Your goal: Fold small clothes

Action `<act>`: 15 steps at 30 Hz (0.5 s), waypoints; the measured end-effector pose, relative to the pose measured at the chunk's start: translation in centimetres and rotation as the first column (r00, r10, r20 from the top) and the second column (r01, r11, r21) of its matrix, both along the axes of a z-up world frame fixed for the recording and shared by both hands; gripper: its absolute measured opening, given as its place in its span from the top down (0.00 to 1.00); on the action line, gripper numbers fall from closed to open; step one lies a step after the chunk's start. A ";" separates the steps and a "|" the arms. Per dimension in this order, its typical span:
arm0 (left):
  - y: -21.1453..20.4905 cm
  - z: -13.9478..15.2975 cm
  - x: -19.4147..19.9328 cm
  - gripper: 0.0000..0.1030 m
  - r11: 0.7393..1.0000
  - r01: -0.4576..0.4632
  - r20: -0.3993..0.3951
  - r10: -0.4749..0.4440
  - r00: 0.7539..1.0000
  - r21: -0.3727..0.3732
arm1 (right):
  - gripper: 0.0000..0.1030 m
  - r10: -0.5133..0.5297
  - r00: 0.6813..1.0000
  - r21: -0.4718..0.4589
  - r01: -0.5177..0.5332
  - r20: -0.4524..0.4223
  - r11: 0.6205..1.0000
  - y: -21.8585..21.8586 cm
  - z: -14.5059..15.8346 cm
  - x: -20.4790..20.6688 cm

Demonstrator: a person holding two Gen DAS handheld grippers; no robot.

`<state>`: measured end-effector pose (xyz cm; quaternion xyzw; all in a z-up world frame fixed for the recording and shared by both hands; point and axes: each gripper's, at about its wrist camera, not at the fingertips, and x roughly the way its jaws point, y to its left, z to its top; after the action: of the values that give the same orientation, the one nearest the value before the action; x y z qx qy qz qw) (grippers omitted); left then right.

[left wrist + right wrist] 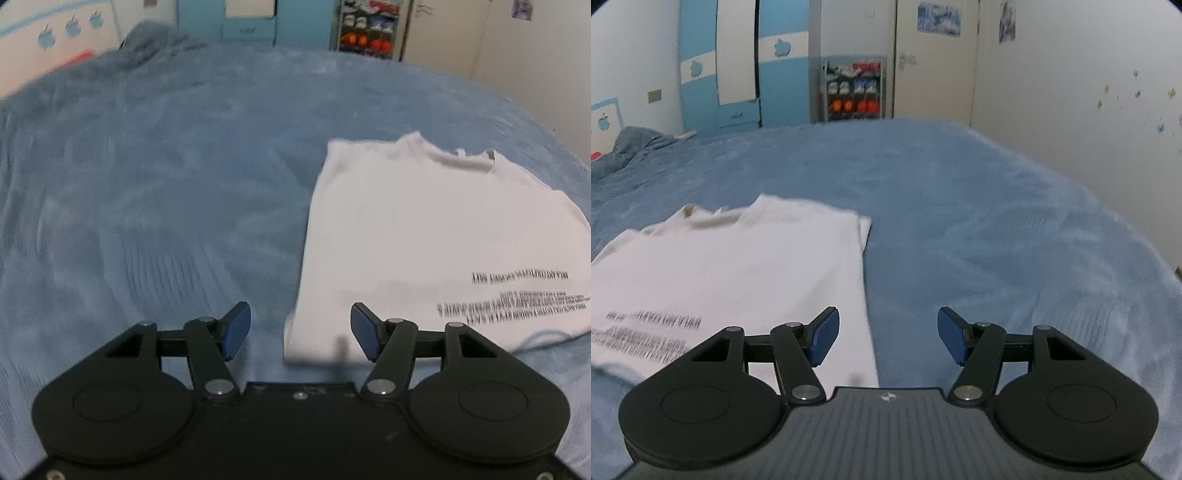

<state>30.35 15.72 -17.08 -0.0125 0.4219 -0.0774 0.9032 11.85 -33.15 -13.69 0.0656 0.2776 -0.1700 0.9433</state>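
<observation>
Left tool: blue pads spread wide, nothing between them; it hovers over the near left corner of the white T-shirt; its right pad sits over the shirt's near left part, its left pad over bare blanket; contact with the cloth cannot be told.

Right tool: blue pads likewise spread wide and empty; its left pad lies over the shirt's right edge, its right pad over blanket only.

White T-shirt: lies flat on the blue fleece blanket of the bed; both long sides are folded in, giving straight left and right edges; collar at the far end, slightly rumpled; lines of black print near the close end, reading upside down from both cameras and blurred, so not legible; the near left corner shows a thicker layered fold; in the left wrist view the shirt lies right of centre, in the right wrist view left of centre, so it sits between the two tools.

Blanket: covers the whole bed surface; bunched into a heap at the far left.

Background: blue and white wardrobe against the far wall; a shoe rack beside it holding several pairs, orange ones on the lower shelf; a pale door and posters to the right; small stickers scattered on the right wall.
</observation>
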 end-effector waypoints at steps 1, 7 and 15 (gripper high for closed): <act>0.2 -0.6 -0.5 0.40 1.000 -0.007 -0.015 0.007 1.000 -0.025 | 0.30 0.013 1.000 0.024 -0.012 -0.005 1.000 0.1 -0.2 -0.4; -0.2 -4.3 -0.3 0.40 0.996 -0.057 -0.068 0.052 0.996 -0.074 | 0.28 -0.001 0.998 0.146 0.009 -0.055 0.989 0.2 -3.3 0.7; -0.4 -6.1 1.0 0.50 0.990 0.005 0.011 -0.003 1.000 -0.138 | 0.76 -0.027 0.998 0.230 0.038 -0.054 0.972 0.6 -6.3 2.4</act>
<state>31.34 15.32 -23.21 -0.0739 0.4105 -0.1083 0.9024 14.30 -32.59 -19.96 0.1750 0.3180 -0.1535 0.9190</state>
